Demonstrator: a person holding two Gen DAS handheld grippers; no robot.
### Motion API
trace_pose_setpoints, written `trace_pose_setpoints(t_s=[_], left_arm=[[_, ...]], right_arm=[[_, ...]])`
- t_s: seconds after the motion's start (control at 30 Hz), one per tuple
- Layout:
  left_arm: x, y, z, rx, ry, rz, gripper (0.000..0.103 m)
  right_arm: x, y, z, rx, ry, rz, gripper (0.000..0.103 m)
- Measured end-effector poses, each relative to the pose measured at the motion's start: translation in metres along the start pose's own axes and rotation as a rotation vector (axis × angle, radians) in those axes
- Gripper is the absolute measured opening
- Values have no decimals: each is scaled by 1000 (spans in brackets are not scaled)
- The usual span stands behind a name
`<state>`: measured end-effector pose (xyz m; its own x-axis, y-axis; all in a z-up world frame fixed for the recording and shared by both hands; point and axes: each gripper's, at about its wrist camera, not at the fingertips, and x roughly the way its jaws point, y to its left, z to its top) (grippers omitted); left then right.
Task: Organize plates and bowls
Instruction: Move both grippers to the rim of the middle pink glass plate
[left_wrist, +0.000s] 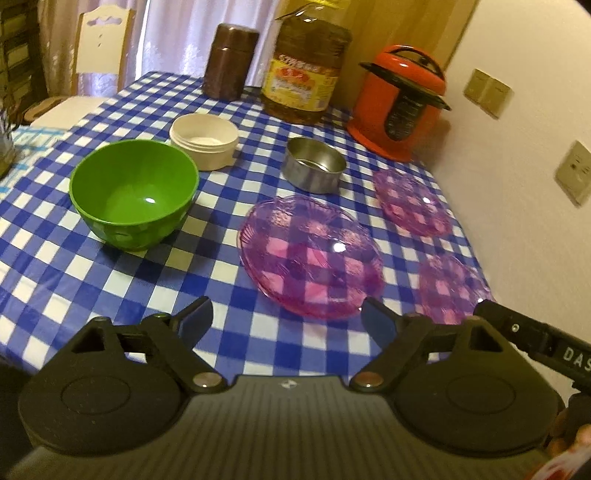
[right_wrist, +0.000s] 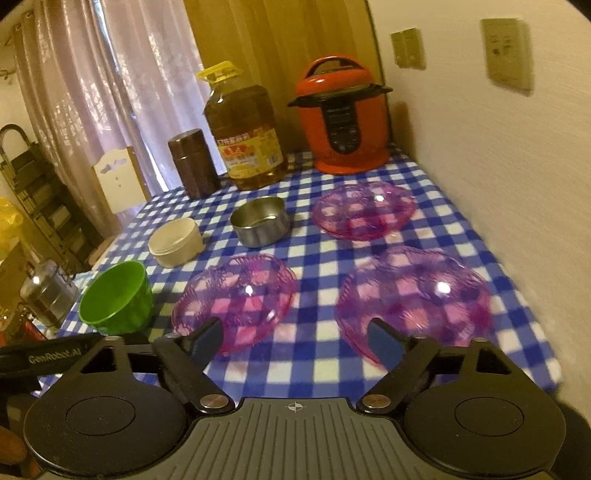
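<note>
The left gripper (left_wrist: 286, 319) is open, with its two fingers spread wide and nothing between them. It hovers over the near part of the tabletop (left_wrist: 55, 266), which carries a blue and white checked cloth. Just in front of its fingertips lies a pink transparent plate (left_wrist: 310, 254). To the left of this plate stands the green bowl (left_wrist: 135, 192), upright and empty. Behind the green bowl is a cream plastic container (left_wrist: 205, 140), and to the right of that a small steel bowl (left_wrist: 314, 164).

The right gripper (right_wrist: 295, 338) is also open and holds nothing. Its left finger (right_wrist: 205, 339) is in front of the near edge of the same pink plate, and its right finger (right_wrist: 384, 341) is in front of the near edge of a second pink plate (right_wrist: 415, 295); from this view I cannot tell if they touch the plates. A third pink plate (right_wrist: 364, 210) lies farther back, near the wall. The three plates lie apart from each other, each flat on the cloth.

At the back of the tabletop stand a brown canister (right_wrist: 194, 168), a large oil bottle (right_wrist: 243, 129) with a yellow cap, and a red pressure cooker (right_wrist: 343, 118) in the corner. A pale chair (left_wrist: 99, 44) stands behind the tabletop, in front of a curtain (right_wrist: 122, 74).
</note>
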<state>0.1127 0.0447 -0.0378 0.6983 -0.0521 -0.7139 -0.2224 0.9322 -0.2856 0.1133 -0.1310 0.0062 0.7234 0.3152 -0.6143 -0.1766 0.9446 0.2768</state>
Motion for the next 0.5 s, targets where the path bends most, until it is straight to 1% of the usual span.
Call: trace_pose_setpoints(t_s=[0.03,0.13,0.17,0.23,0.3,0.37,0.43,0.5], left_arm=[[7,2,2,-12,1,-1,81],[27,9,7,-39,4,0,77],[34,11,8,-44,4,0,76],[49,15,11,-52,12,8,70],[62,20,12,-67,19,22,66],[73,25,12,-78,27,29,60],[83,30,13,-92,33,24,48],[90,32,13,-97,33,25,43]], right_arm=[[10,0,3,-2,10,4,71],[38,-2,12,0,32,24,65],[48,-2,15,-6,40,26,64],[66,-3,18,-12,52,32,61],[83,-4,20,-18,59,34,60],[99,-6,21,-31,72,24,57],[115,-8,23,-35,89,21,50],[128,-9,24,-44,103,16,45]])
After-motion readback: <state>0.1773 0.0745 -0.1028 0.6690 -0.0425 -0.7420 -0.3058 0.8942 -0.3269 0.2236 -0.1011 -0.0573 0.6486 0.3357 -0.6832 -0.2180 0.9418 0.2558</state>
